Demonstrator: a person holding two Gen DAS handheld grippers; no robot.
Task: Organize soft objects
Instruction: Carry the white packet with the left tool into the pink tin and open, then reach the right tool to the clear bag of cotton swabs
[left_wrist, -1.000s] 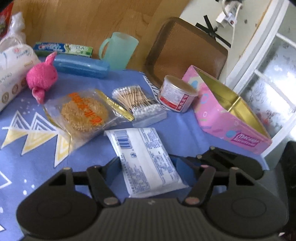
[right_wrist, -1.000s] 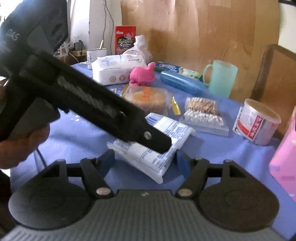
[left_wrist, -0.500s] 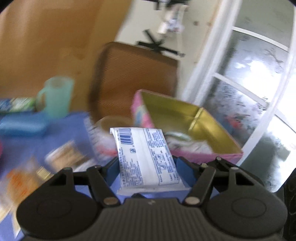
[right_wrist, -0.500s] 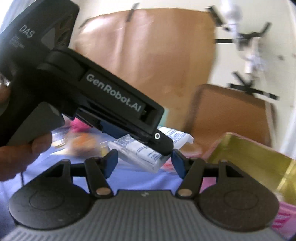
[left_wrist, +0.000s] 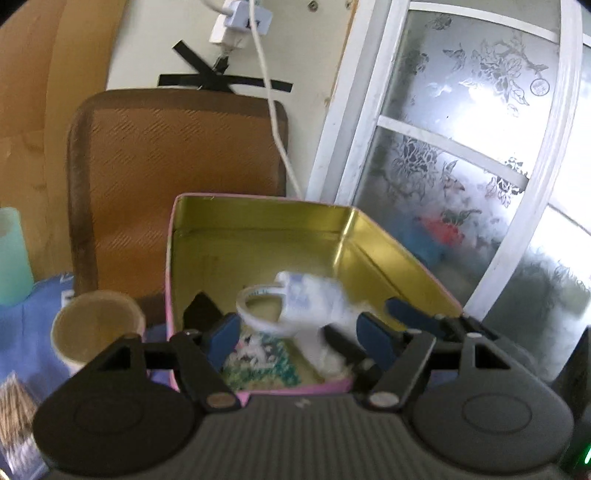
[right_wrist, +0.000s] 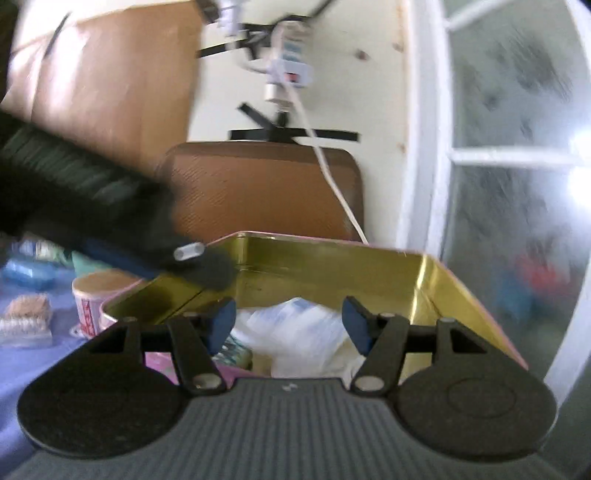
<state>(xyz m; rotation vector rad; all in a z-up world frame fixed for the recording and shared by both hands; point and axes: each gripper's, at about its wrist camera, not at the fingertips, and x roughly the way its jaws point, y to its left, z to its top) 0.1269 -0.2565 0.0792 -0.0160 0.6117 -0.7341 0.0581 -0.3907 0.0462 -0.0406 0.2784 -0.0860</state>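
At the far left of my left-hand view, a green cup (left_wrist: 13, 258) stands on the blue-clothed desk (left_wrist: 26, 339), with a round tub (left_wrist: 96, 330) just beside the pink tin (left_wrist: 258, 236). My left gripper (left_wrist: 295, 334) hangs over the tin's near edge, its jaws opening. The white packet (left_wrist: 314, 306), blurred, lies between them above the tin's gold floor, closer to the right pad; no pad presses on it. A coiled white tape (left_wrist: 255, 310) and a green-patterned item (left_wrist: 266, 365) lie under it in the tin. A brown chair back (left_wrist: 177, 166) stands behind, a frosted window (left_wrist: 461, 166) to the right.

From my right hand, the left gripper crosses the upper left as a dark blur (right_wrist: 110, 221) over the tin's (right_wrist: 332, 266) left rim. My right gripper (right_wrist: 288, 325) has its jaws parted and empty, the packet (right_wrist: 303, 332) beyond them, down inside the tin.
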